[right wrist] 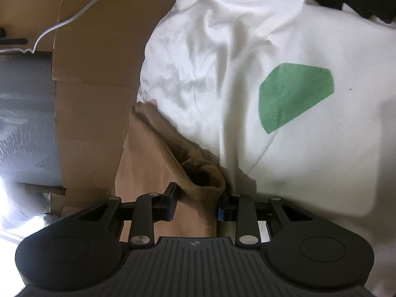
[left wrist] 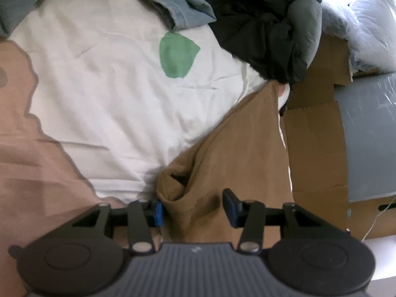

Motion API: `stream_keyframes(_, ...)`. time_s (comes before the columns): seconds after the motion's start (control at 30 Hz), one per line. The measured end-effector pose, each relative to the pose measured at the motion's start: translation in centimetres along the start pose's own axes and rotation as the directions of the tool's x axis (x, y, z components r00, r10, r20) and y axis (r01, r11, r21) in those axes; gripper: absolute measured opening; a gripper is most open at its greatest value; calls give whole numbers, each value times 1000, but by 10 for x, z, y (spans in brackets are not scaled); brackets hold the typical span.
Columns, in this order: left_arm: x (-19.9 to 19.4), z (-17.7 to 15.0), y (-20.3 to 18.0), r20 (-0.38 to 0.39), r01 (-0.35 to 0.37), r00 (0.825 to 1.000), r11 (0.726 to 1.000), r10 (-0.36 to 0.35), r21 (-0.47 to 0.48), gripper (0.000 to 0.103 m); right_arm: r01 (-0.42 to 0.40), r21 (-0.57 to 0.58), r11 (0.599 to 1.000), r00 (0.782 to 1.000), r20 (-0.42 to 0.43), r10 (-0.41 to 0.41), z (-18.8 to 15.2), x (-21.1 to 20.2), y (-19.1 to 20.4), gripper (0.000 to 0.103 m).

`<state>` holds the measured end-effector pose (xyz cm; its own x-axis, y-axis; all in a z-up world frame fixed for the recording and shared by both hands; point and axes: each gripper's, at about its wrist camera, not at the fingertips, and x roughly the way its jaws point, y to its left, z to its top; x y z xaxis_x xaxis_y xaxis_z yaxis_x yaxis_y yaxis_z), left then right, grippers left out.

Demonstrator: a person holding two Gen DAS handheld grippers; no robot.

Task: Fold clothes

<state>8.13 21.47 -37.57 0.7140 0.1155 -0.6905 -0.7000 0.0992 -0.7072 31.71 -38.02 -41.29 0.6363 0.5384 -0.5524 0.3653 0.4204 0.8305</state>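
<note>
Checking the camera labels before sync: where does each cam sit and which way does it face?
Left wrist: rides the left tongs, angled down across the brown garment and white bedding; only its own fingers show.
Right wrist: rides the right tongs, angled down at the brown garment, cardboard to its left.
Shared: garment, bedding, green patch, cardboard.

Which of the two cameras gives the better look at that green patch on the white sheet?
The right wrist view. There the green patch sits large and sharp on the white sheet, its angular outline complete. The left wrist view shows the same patch whole too, but smaller, farther off and slightly blurred, below the pile of clothes.
</note>
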Motion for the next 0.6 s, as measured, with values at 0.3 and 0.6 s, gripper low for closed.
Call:
stream_keyframes(0.3,3,2,5,-26,-3,1000,1000,3,-6,8,-8,-10,1000,999,-38,8,7,7,6,4)
stream_keyframes(0.6,-2,6,-4,-41,-14,999,1000,14,5,6,-30,-16,999,1000,-7,30,16,-10,20,2)
